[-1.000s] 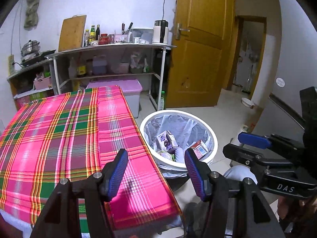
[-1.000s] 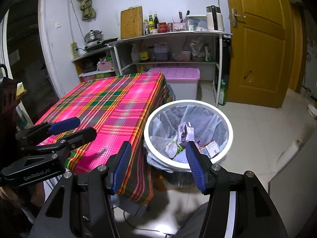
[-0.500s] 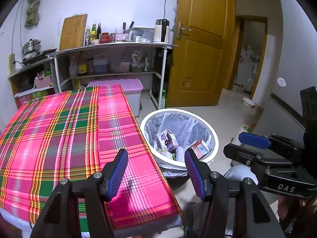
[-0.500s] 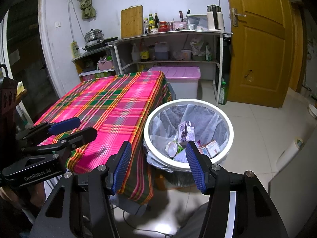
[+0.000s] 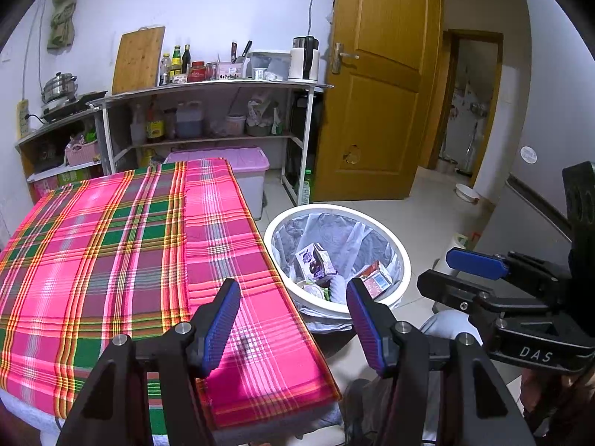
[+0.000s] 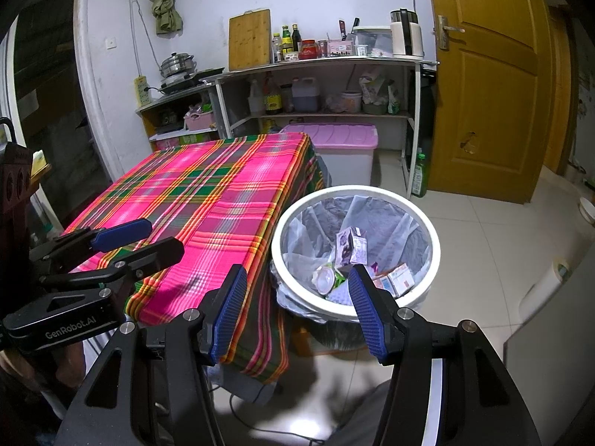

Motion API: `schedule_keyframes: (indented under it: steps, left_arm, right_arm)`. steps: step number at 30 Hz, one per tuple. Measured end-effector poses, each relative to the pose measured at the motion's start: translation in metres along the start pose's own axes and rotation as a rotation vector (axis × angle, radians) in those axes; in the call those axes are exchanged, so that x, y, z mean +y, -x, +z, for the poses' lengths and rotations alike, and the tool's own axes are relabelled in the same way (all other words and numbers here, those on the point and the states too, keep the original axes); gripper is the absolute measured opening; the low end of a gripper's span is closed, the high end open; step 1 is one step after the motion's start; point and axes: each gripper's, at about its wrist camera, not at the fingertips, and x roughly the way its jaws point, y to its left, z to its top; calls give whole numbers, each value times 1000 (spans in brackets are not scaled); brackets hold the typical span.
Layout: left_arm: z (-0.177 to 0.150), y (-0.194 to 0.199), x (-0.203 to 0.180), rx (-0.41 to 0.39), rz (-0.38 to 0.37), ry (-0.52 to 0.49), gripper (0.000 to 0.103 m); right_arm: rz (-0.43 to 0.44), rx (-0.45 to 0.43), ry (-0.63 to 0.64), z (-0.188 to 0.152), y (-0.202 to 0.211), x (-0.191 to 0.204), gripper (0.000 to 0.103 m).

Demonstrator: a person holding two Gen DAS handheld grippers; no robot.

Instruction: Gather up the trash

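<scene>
Little has shifted since earlier: both views sit slightly farther from the plaid table [image 5: 111,245]. Left gripper [image 5: 292,319] and right gripper [image 6: 297,308] gape empty. Trash lies in white bin [image 6: 427,223], right of table. Risk: unseen leftovers get missed.

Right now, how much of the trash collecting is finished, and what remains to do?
Done: the white bin already holds trash, among it a purple carton and a red box. In hand: nothing; the left gripper and the right gripper are both open. Left: no trash shows on the plaid tablecloth, so the job looks close to complete, at least in these views.
</scene>
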Motion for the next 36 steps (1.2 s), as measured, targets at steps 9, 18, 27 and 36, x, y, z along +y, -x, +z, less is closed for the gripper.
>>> schedule_keyframes:
  steps: [9,18,27,36]
  left_arm:
    - [0,-1,0,2,-1,3,59]
    - [-1,-3,3,7,1,9,59]
    - [-4,-8,5,14,4,15,59]
    - [-5,-8,4,17,11,5,59]
  right_arm:
    - [0,0,1,0,0,0,58]
    - [0,3,0,0,-2,1,58]
    - [0,4,0,0,-2,2,58]
    - [0,6,1,-1,-3,3,58]
